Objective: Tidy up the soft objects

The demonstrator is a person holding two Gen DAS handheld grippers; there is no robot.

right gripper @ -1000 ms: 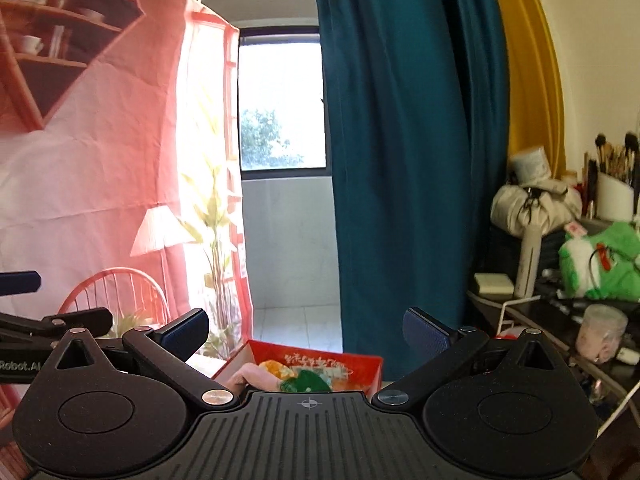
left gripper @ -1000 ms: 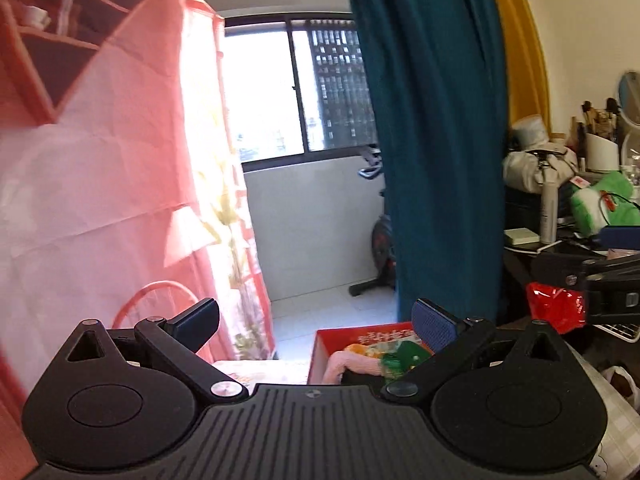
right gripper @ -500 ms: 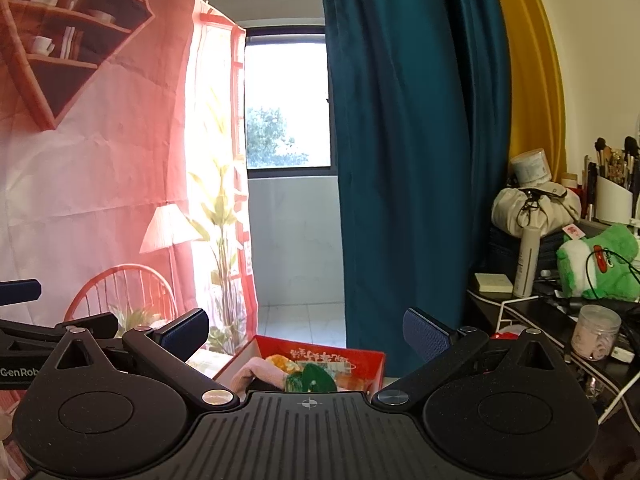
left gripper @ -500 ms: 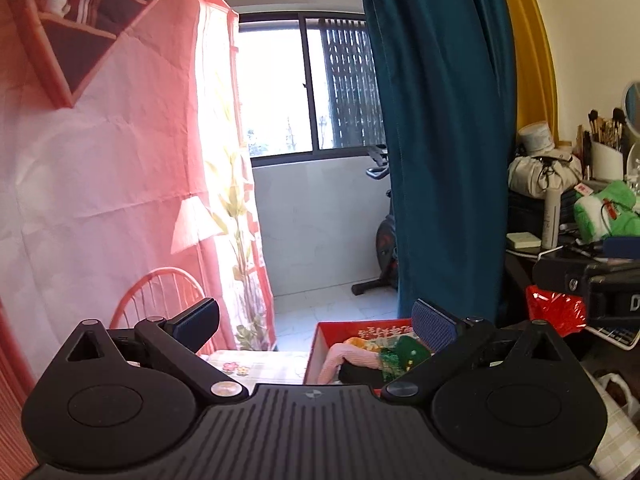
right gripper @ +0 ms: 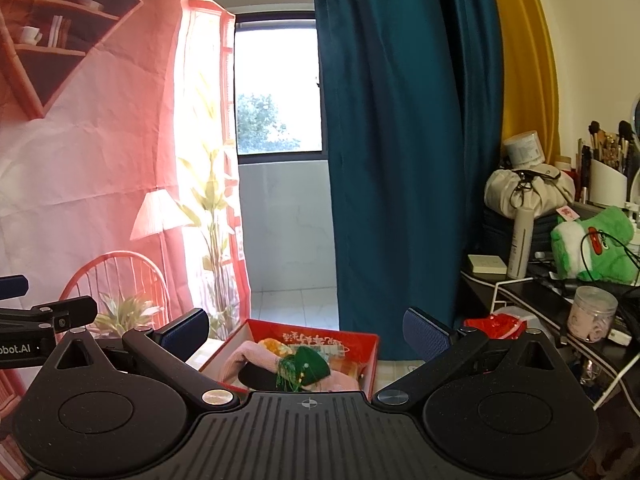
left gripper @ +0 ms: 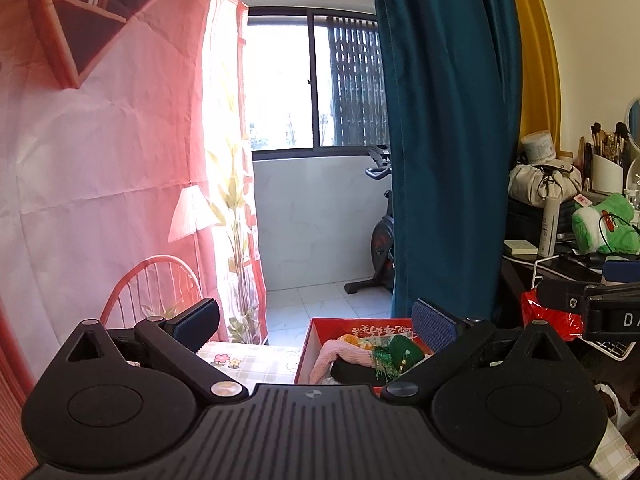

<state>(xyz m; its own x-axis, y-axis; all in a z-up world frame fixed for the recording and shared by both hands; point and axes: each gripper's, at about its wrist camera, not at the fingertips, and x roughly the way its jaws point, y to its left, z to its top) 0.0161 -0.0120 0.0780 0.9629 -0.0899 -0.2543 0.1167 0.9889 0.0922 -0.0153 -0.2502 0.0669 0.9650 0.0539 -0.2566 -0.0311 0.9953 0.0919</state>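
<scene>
Lower now, both spread grippers, left (left gripper: 316,322), right (right gripper: 306,330), above red box (right gripper: 372,346) of soft things (right gripper: 256,356).

**Materials and finishes**

Left gripper (left gripper: 316,326): matt black plastic, ribbed housing, textured blue pads, bright metal pivot pins. Red box (right gripper: 256,334): smooth card, printed. Pink item (right gripper: 256,358) inside: soft knit cloth. Teal curtain (right gripper: 400,140): heavy matt fabric. Pink backdrop (right gripper: 92,140): creased printed cloth. Far-right green plush (right gripper: 596,248): fuzzy pile.
</scene>
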